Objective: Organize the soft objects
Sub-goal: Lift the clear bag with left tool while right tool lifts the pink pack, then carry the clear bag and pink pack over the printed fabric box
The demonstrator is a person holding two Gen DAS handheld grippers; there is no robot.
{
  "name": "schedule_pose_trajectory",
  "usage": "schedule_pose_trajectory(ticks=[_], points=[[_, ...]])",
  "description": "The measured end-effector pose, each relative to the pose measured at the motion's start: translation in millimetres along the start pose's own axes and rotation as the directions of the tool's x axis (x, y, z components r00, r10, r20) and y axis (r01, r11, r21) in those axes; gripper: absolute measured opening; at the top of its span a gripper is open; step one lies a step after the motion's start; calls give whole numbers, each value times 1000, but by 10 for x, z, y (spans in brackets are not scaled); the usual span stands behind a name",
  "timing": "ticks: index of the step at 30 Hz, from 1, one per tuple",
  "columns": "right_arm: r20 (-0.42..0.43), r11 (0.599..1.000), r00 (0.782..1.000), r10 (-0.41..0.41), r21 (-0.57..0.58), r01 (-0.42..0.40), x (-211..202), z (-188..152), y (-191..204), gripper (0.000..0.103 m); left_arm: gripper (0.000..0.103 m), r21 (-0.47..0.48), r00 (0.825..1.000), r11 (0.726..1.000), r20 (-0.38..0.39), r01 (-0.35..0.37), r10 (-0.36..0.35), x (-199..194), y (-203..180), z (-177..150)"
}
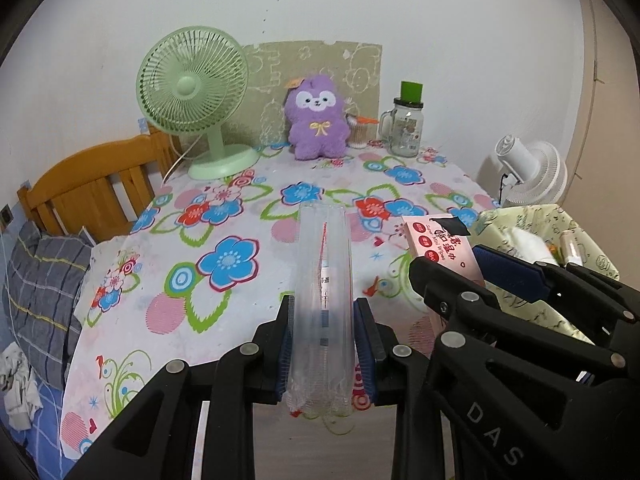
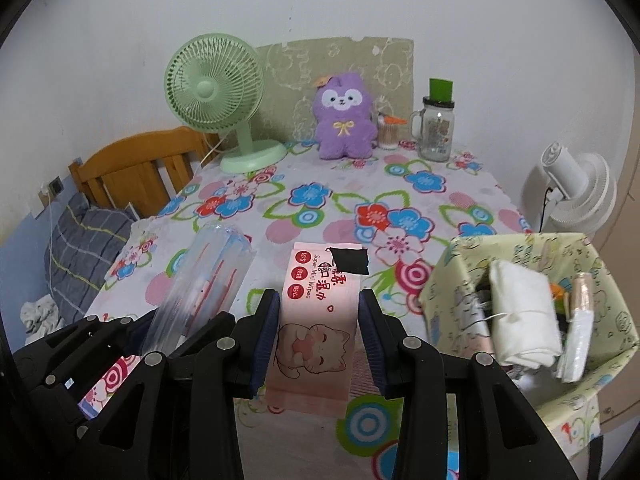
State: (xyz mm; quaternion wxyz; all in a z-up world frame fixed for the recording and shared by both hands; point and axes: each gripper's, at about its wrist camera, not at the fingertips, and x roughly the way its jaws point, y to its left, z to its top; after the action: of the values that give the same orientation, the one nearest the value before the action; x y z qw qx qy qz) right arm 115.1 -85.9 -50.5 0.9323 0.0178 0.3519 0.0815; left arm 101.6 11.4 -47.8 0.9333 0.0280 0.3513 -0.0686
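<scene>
pink wipes (image 2: 310, 332) are sitting clamped between the right gripper (image 2: 318, 336)'s blue pads, the pack lifted over the near edge of the table (image 1: 240, 216) with its cat print facing up. clear plastic, a long pack (image 1: 324, 304) with something printed inside, is being squeezed by the left gripper (image 1: 325, 350), whose jaws are closed tight on its near end, so that it is sticking out over the flowered cloth. both grippers are hanging side by side, the wipes just beside the clear pack. a box (image 2: 600, 264) lined in pale green paper is standing at the table's right edge, holding a folded white cloth (image 2: 524, 320). along the far edge a green fan (image 1: 192, 92), a purple plush (image 1: 316, 116) and a glass jar (image 1: 406, 126) are standing.
</scene>
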Motion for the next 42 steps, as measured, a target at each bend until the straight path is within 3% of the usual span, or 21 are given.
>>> schedule_pose_trajectory(ticks=[19,42], points=[[63,1000,998,-2,0,2,-355,120,-362,43,28,21,998,1000,64,18,-20,-219,-445,163],[96,994,990,-103,56,98,-578,156,-1105,43,28,86,993,993,78,86,-93,-135,-1150,347]])
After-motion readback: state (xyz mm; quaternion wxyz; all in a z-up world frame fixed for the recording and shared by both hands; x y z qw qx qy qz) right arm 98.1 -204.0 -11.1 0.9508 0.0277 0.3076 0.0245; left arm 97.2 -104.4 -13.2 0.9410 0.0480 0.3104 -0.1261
